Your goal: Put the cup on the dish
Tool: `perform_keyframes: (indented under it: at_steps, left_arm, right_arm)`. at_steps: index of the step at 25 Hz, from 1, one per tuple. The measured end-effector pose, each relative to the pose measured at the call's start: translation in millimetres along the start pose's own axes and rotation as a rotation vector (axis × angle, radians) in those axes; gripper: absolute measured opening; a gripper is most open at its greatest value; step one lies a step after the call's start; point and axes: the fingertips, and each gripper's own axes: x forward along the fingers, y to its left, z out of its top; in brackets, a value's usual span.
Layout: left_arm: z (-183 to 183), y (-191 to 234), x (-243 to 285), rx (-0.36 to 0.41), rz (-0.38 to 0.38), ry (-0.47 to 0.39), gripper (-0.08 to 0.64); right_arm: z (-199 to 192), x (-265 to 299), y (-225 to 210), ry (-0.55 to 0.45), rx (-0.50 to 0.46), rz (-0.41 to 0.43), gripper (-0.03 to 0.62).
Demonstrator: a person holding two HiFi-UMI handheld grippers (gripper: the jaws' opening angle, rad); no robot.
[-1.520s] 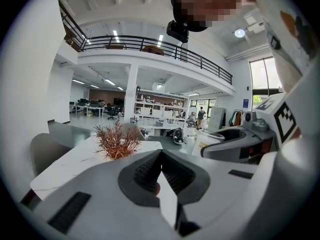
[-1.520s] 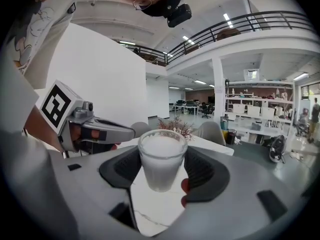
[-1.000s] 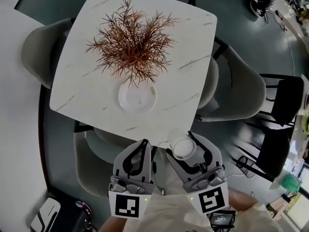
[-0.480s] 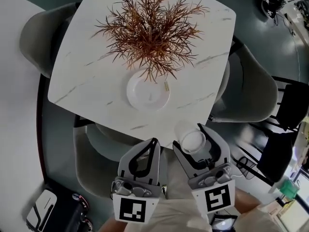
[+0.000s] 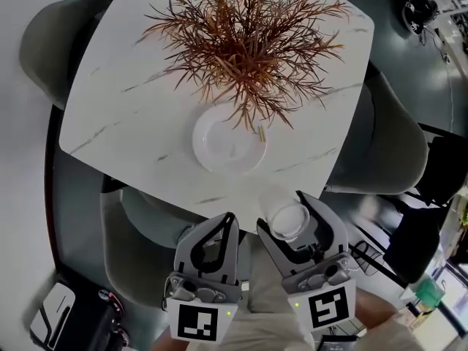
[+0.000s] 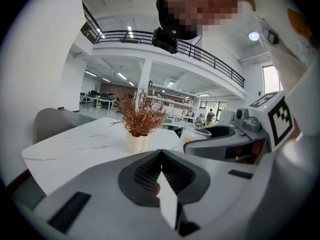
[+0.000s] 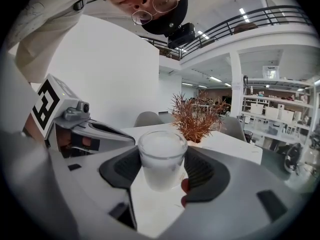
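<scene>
Head view: the cup (image 5: 287, 219) is held clamped between the fingers of the right gripper (image 5: 285, 212). The dish (image 5: 228, 146) lies well ahead of them (partly under plant (image 5: 248, 35) fronds).

Left gripper view: the left gripper (image 6: 160, 159) is seen with fingers pressed together, nothing between.

Right gripper view: the cup is upright, gripped at both sides.

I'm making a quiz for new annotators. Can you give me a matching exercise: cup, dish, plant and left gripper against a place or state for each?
1 cup
2 dish
3 plant
4 left gripper

A shut, holding nothing
B empty, on the table
C clamped in the right gripper
D standing in a white vase

Pairs: 1-C; 2-B; 3-D; 4-A
</scene>
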Motion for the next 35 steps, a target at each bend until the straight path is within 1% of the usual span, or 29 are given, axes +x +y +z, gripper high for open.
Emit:
perform_keyframes:
  at_steps: [5, 12, 18, 23, 29, 35]
  left_arm:
    - [-18, 11, 6, -0.028, 0.0, 0.003, 0.003]
    - [-35, 30, 13, -0.063, 0.027, -0.016, 0.003]
    - [-34, 40, 18, -0.046, 0.027, 0.0, 0.003]
    - [-36, 51, 23, -0.069, 0.034, 0.008, 0.003]
    - [-38, 56, 28, -0.068, 0.008, 0.022, 0.003]
    - [-39, 61, 26, -0.068, -0.002, 0.037, 0.003]
  right_arm:
    - [-12, 15, 3, 0.01, 0.004, -0.002, 0.267]
    - [-26, 40, 5, 0.022, 0.005, -0.011, 0.265]
    - [-28, 58, 5, 0.03, 0.017, -0.024, 0.267]
    - [-31, 73, 5, 0.031, 0.033, -0.045, 0.265]
    - [-42, 89, 4, 0.041, 0.045, -0.078, 0.265]
    - [-45, 103, 4, 0.044, 0.06, -0.102, 0.267]
